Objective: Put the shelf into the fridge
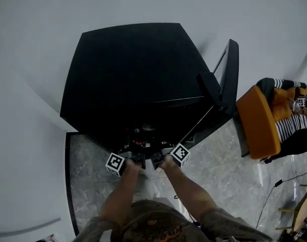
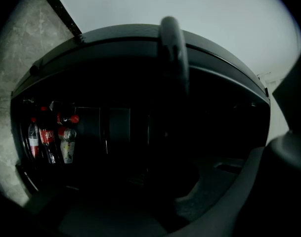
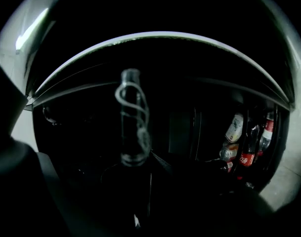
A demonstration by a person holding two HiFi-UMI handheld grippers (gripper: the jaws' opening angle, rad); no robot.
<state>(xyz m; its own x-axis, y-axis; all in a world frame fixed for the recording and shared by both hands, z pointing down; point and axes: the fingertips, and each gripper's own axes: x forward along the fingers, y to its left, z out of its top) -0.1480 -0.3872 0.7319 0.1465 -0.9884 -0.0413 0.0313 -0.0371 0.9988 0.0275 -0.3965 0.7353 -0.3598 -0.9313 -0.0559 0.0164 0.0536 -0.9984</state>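
The black fridge point(image 1: 133, 74) stands against the white wall, with its door point(image 1: 229, 74) swung open to the right. Both grippers are side by side at its open front, the left gripper point(image 1: 137, 160) and the right gripper point(image 1: 158, 160), reaching into the dark cavity. A thin pale line point(image 1: 196, 126) runs from the door down to the right gripper; I cannot tell if it is the shelf's edge. No shelf shows clearly. The left jaws are shut; what they hold is lost in the dark. The right gripper view shows a clear upright piece point(image 3: 133, 117).
Cola and other bottles point(image 2: 51, 139) stand inside the fridge, and the bottles point(image 3: 244, 142) also show in the right gripper view. An orange chair point(image 1: 259, 122) with striped cloth point(image 1: 289, 120) stands at the right. A cable point(image 1: 274, 185) lies on the marble floor.
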